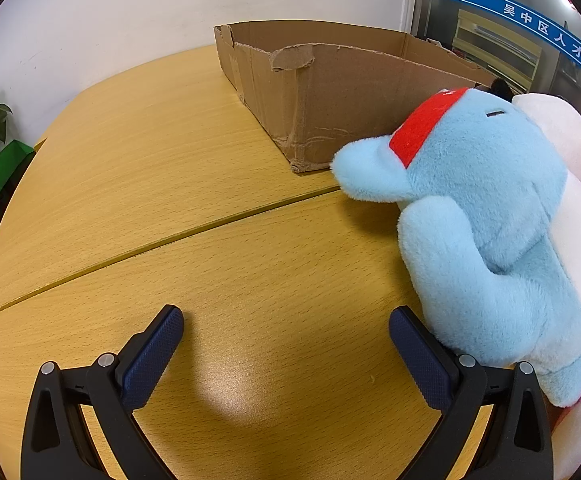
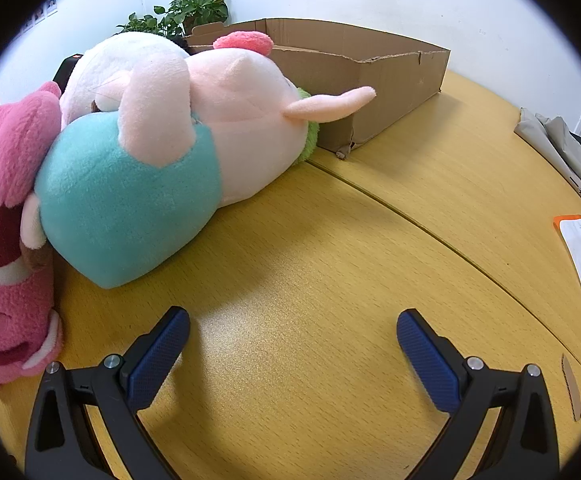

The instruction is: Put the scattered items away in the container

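Left claw (image 1: 286, 320) held low over the worktop (image 1: 250, 280), blue-padded fingers (image 1: 154, 356) spread wide, nothing between them. Right claw (image 2: 293, 322) likewise low and level, fingers (image 2: 430, 360) parted to full width, gripping nothing, black frames angled outward.

Both wrist views sit low over the table (image 1: 170, 200), facing the cardboard box (image 1: 350, 92) and sharing the plush toys (image 2: 150, 140).
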`<control>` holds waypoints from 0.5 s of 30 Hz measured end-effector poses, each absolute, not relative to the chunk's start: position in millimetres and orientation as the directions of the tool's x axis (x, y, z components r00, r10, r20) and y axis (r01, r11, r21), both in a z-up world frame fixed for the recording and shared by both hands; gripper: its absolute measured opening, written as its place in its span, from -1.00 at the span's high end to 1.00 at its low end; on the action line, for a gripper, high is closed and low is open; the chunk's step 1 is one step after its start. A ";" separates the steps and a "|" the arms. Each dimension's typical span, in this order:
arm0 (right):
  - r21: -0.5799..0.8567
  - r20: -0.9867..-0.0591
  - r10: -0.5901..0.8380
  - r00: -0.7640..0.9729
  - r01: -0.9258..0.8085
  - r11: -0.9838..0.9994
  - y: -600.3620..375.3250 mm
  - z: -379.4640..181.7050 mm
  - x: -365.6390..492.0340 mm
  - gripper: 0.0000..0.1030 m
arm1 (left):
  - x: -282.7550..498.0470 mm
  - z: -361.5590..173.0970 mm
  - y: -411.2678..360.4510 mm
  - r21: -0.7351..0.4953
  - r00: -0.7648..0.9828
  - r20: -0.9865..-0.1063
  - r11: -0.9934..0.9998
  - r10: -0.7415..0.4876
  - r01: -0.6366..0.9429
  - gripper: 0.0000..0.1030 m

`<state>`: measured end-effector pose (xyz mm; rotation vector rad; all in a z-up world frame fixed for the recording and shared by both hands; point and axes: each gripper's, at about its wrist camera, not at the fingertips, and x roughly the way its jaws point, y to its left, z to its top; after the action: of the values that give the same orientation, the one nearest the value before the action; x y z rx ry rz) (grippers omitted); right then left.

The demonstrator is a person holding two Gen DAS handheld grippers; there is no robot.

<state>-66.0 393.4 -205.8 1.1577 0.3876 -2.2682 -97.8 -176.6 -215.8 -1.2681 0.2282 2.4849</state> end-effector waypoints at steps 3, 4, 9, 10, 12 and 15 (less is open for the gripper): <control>-0.003 -0.811 -0.347 -0.472 0.596 -0.803 393.4 -205.8 -66.1 -1.00 | -97.8 -215.7 -176.5 -0.012 -0.543 -0.808 -0.929 0.227 -0.370 -1.00; -0.003 -0.811 -0.347 -0.472 0.596 -0.803 393.6 -205.6 -65.8 -1.00 | -97.8 -215.7 -176.6 -0.012 -0.543 -0.808 -0.929 0.227 -0.370 -1.00; -0.004 -0.811 -0.347 -0.472 0.596 -0.803 393.7 -205.6 -65.9 -1.00 | -97.8 -215.8 -176.5 -0.011 -0.543 -0.808 -0.929 0.227 -0.371 -1.00; -0.004 -0.810 -0.347 -0.472 0.596 -0.803 393.6 -205.7 -66.1 -1.00 | -97.9 -215.8 -175.9 -0.011 -0.543 -0.808 -0.929 0.227 -0.371 -1.00; -0.004 -0.810 -0.346 -0.472 0.595 -0.804 393.4 -205.8 -66.5 -1.00 | -97.8 -215.8 -176.2 -0.011 -0.543 -0.808 -0.929 0.227 -0.371 -1.00; -0.004 -0.810 -0.346 -0.473 0.595 -0.804 393.4 -205.8 -66.6 -1.00 | -97.8 -215.7 -176.5 -0.011 -0.543 -0.808 -0.928 0.227 -0.371 -1.00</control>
<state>-66.6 393.4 -205.8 1.1585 0.3866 -2.2701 -97.8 -176.5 -215.7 -1.2676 0.2293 2.4836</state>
